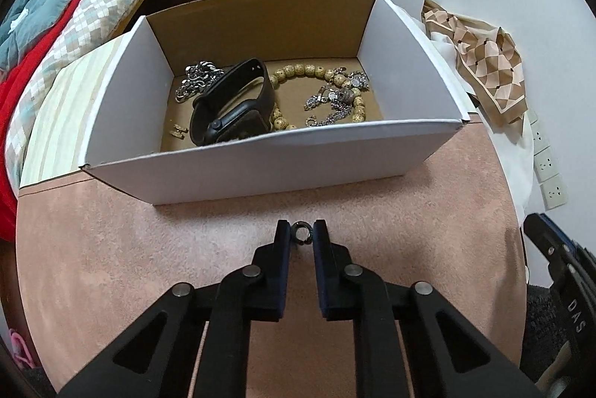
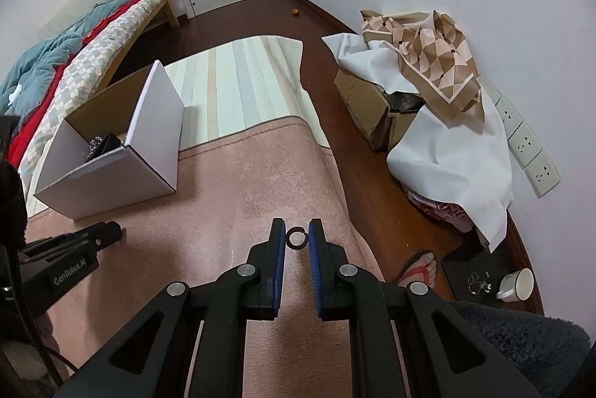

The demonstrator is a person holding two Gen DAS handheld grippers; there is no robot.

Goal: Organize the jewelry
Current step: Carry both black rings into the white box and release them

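Pinched a small dark hoop [image 1: 302,232] upright between the pads of the left gripper [image 1: 301,227], jaws drawn nearly together, above the pink mat [image 1: 149,249] and just on the near side of the white box [image 1: 260,171]. Held nothing else there.

Gripped a second dark hoop [image 2: 297,237] the same way in the right gripper [image 2: 297,230], jaws narrowed onto it, over the right part of the mat and well to the right of the box.

Kept in the box, on its brown floor: a black watch [image 1: 231,100] near the middle, a silver chain [image 1: 197,77] at far left touching the strap, a bead bracelet [image 1: 309,70] to the right, a silver charm bracelet [image 1: 335,96] lying across the beads, and a small gold piece [image 1: 178,130] at near left, apart from the rest.

Found a striped mat [image 2: 242,81] beyond the pink one, a patterned scarf [image 2: 428,55] heaped by the right wall, and a white cup [image 2: 517,284] on the floor at near right.
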